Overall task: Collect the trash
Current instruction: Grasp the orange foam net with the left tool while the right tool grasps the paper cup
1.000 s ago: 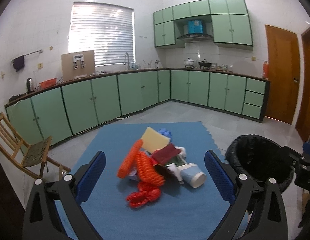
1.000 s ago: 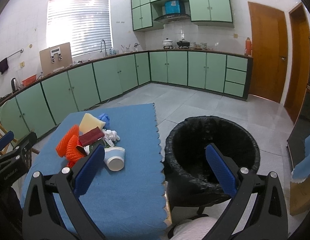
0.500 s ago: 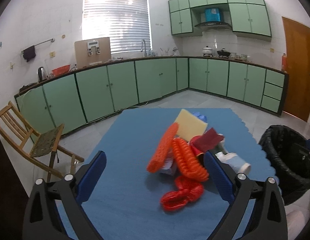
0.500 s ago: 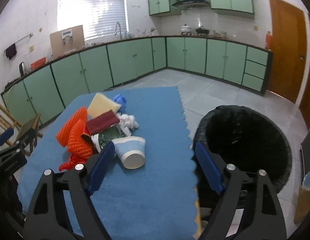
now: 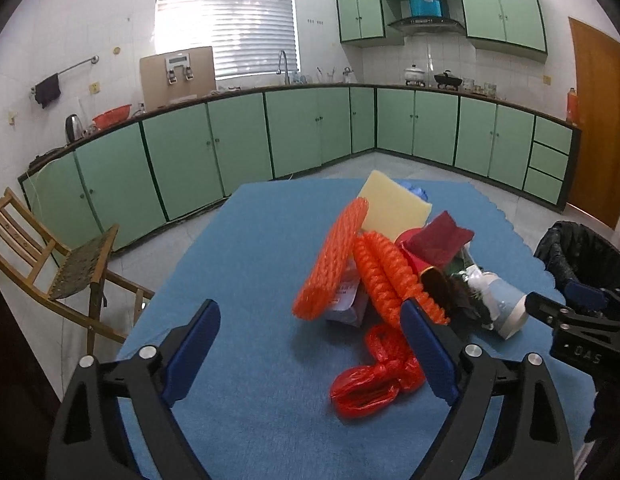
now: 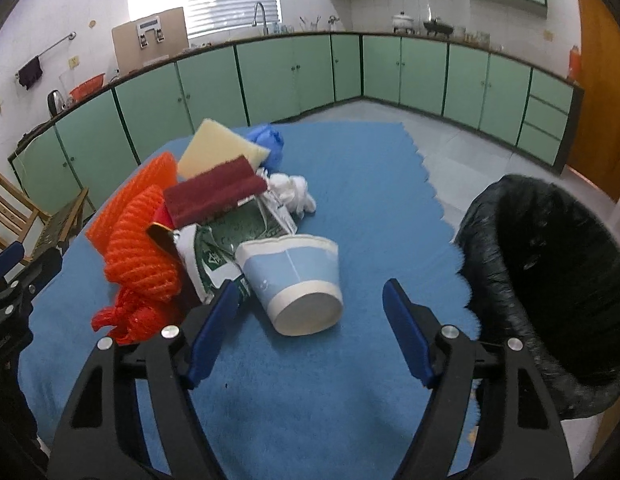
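Blue paper cup now nearer right gripper.

Green cabinets line white-tiled walls beneath a bright blinded window.

a: what's in your trash pile on the blue-covered worktop?

b: you've got a pale blue paper cup on its side, base toward you, at the near edge. behind it a torn green-and-white wrapper, a maroon scouring pad atop a yellow sponge, white crumpled tissue, a blue glove.

a: and the left of it?

b: orange foam nets and a crumpled red plastic bag. your black-lined bin stands just beside the worktop's right edge.
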Demonstrator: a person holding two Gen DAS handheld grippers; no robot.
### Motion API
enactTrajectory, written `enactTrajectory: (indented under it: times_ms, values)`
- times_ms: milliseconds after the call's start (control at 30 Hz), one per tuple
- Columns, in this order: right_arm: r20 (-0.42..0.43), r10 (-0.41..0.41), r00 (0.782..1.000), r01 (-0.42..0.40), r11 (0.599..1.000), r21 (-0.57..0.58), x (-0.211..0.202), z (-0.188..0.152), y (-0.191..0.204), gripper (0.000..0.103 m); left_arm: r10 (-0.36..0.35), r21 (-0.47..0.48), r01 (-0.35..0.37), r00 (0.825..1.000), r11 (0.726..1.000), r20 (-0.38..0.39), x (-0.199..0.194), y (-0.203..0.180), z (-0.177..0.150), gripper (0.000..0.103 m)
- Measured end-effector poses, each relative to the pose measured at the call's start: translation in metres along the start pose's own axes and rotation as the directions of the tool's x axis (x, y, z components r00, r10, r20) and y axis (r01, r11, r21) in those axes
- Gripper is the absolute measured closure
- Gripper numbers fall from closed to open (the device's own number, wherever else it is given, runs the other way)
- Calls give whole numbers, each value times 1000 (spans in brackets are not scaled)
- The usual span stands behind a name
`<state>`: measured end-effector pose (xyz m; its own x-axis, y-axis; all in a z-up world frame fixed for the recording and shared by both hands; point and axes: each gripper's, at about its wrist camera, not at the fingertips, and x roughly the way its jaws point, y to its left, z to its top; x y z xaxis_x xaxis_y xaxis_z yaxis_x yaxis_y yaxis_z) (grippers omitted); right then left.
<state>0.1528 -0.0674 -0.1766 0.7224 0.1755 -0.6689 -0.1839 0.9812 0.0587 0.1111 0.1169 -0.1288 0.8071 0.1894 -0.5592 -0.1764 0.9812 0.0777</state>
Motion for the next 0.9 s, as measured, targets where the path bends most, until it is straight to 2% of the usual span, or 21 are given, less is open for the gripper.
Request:
enactTrajectory:
  times_ms: [233,500,567,600,733,900]
  values:
    - [-48,-10,999,9,1000,-24,27,-1,1,29,1,3,-1,1000,1000,-14,10,-1,-2,15]
    - [-97,14,995,-16,1000,-26,50,-2,0,29,-6,-4,6,999,1000,-34,19,-1,-2,15]
    - [-109,26,994,-29,999,-30,53,-3,2,34,-10,-7,10,999,1000,-38,21,-2,-2,15]
    - [-115,37,993,-40,999,-31,55,-4,2,42,-12,-6,12,999,1000,-39,21,-2,-2,15]
    - [-115,65,991,-69,997,-25,52,-4,2,44,-30,-4,30,999,1000,-41,21,-4,-1,15]
    - [-75,40,996,-43,998,-47,34,-4,0,44,-68,7,68,997,998,-33,18,-12,0,15]
